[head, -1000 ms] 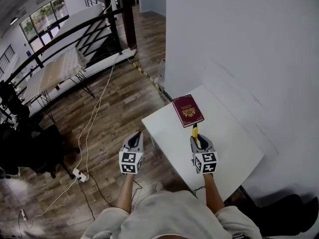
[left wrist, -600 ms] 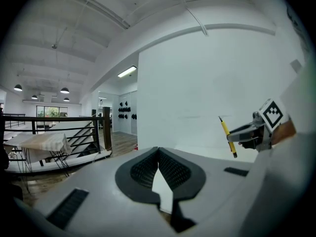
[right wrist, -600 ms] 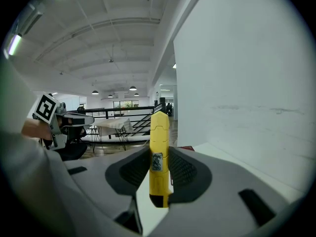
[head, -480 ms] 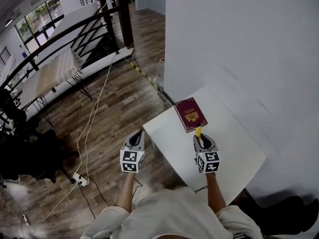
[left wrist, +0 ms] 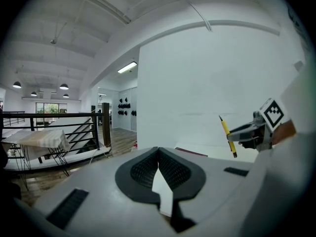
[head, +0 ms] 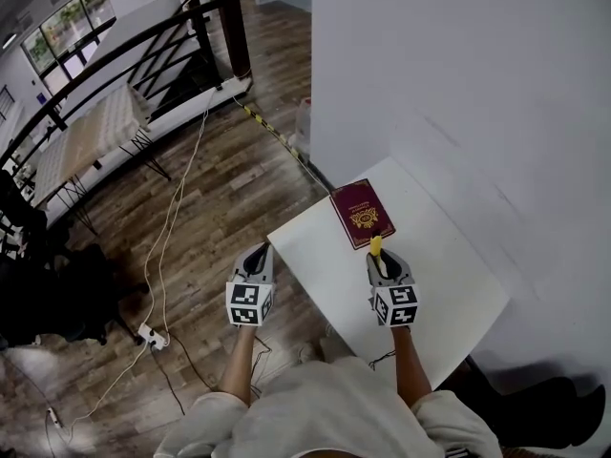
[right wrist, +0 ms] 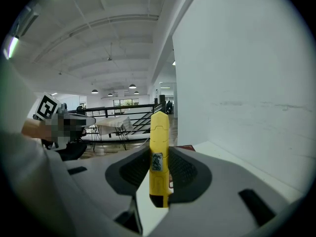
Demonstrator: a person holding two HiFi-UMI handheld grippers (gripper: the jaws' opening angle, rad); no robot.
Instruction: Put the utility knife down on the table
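Yellow utility knife [right wrist: 159, 157] upright above table [head: 449, 284]

We believe this is a large open office or studio hall, not a home. Under both tongs lies a wood-plank floor [head: 220, 189]. Far ahead of the left tongs [head: 258, 253] a black railing [head: 124, 60] with slanted bars runs, as beside a stair, and past it are big windows [head: 67, 22]. Round ceiling lamps [left wrist: 64, 86] and a strip light [left wrist: 127, 67] hang under a white ceiling with bare pipes [left wrist: 197, 14]. Left of the left tongs, loose cables [head: 177, 227] lead to a power strip [head: 148, 334]. Ahead of the right tongs [head: 379, 254] a plain white partition wall [head: 458, 84] stands behind a small white worktop [head: 449, 294].
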